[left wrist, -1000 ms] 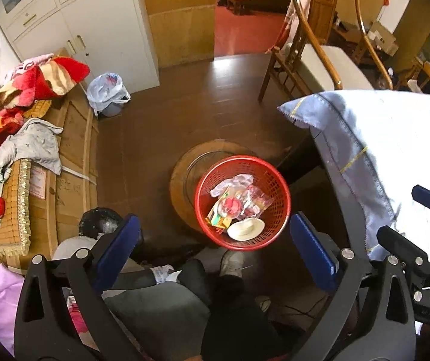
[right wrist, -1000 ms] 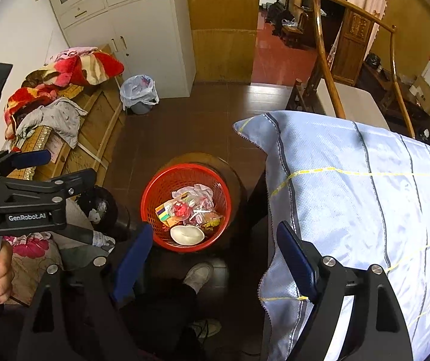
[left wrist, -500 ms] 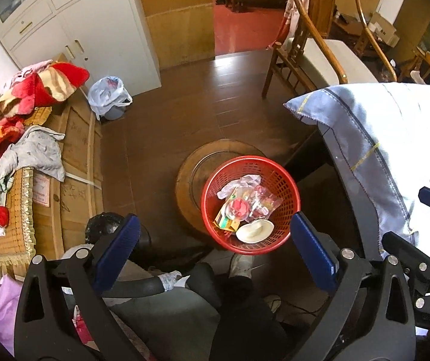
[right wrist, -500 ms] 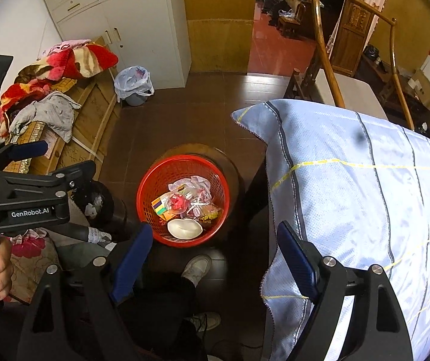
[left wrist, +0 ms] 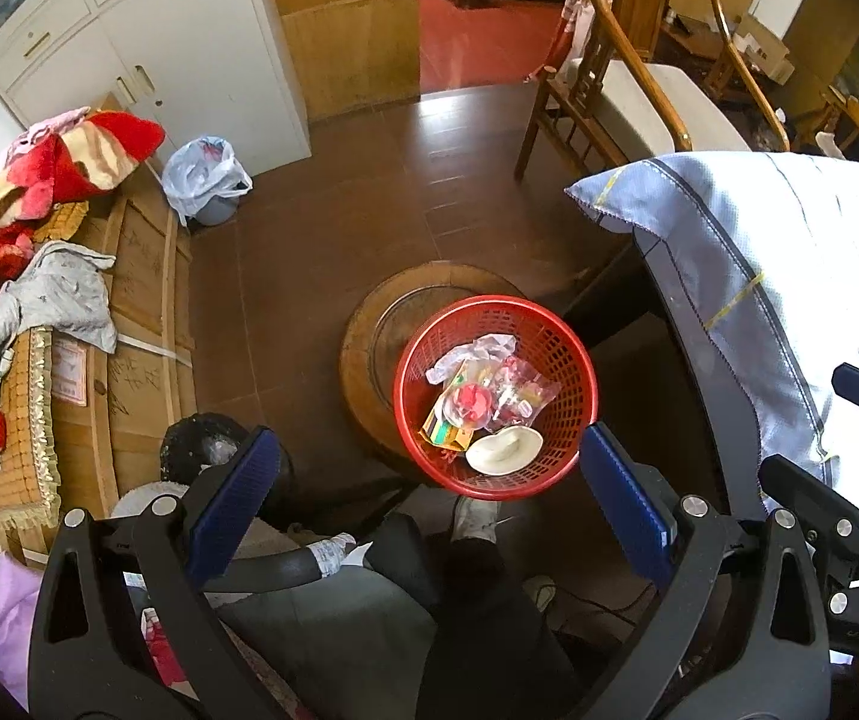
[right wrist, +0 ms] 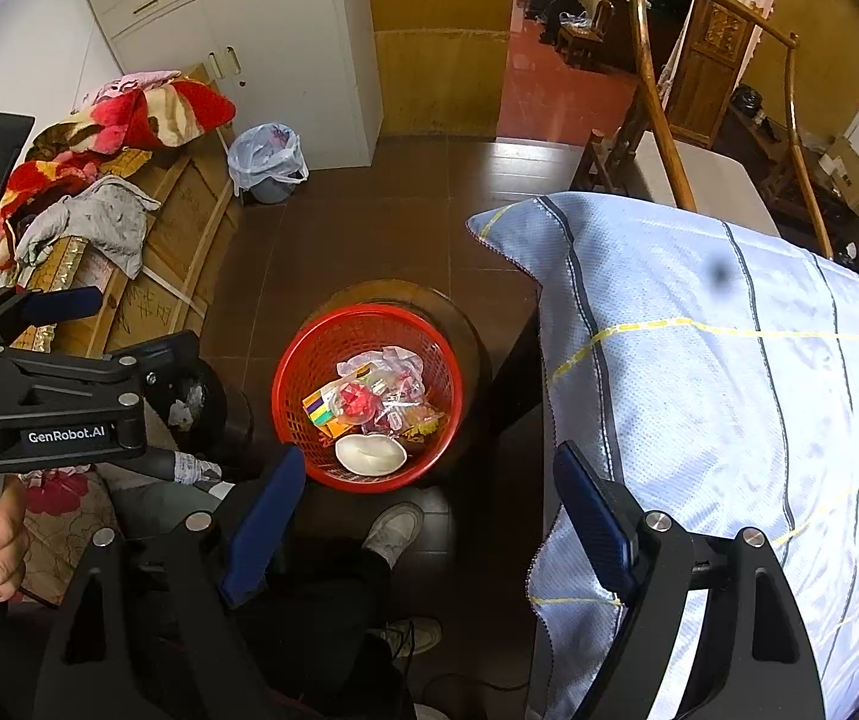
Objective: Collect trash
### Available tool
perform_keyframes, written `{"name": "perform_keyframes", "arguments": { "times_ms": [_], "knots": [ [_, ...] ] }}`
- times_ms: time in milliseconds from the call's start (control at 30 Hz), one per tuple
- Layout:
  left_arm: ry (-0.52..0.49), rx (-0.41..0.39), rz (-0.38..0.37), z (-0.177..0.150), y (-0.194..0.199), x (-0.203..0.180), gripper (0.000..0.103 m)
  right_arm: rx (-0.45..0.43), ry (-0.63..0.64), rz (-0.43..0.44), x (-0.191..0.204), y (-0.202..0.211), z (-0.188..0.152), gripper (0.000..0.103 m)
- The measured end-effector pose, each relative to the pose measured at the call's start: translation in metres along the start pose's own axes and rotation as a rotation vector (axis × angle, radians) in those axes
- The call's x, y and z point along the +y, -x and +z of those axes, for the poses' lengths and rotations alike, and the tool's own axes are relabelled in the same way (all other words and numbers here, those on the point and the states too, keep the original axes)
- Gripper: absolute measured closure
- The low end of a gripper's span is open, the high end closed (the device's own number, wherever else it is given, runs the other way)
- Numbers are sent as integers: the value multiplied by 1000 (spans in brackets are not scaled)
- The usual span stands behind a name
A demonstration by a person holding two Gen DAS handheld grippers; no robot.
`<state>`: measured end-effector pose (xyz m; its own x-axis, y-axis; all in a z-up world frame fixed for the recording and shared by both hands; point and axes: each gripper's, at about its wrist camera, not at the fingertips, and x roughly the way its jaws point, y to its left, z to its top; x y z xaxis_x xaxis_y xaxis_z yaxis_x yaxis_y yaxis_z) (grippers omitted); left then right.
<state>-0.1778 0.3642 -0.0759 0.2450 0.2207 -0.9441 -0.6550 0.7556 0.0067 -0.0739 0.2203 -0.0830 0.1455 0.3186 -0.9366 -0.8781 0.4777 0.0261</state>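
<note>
Red mesh basket [left wrist: 573, 360] of trash on a round wooden stool [left wrist: 363, 330], both grippers wide apart & empty.
Basket sits on floor-level stool beside the blue-clothed table [right wrist: 729, 360]; inside: crumpled clear wrappers [left wrist: 477, 351], red round piece, yellow-green packet, white shell-like dish [left wrist: 504, 450] at near rim. L gripper [left wrist: 423, 480] w/ jaws spread, nothing between, above basket, not touching. R gripper [right wrist: 429, 498] same: spread, holding nothing.

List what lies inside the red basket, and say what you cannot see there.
The red basket holds crumpled clear wrappers, a red round piece, a yellow-green packet and a white shallow dish. Anything beneath this pile is covered.
</note>
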Motion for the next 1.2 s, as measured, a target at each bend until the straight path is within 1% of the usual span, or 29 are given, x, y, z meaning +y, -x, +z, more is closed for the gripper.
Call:
{"name": "perform_keyframes", "arguments": {
  "times_ms": [667, 1200],
  "knots": [
    [-12, 47, 10, 4, -16, -3, 7, 24, -2, 9, 0, -11, 5, 20],
    [-28, 70, 11, 10, -25, -7, 7, 37, -10, 16, -3, -18, 10, 20]
  ]
}}
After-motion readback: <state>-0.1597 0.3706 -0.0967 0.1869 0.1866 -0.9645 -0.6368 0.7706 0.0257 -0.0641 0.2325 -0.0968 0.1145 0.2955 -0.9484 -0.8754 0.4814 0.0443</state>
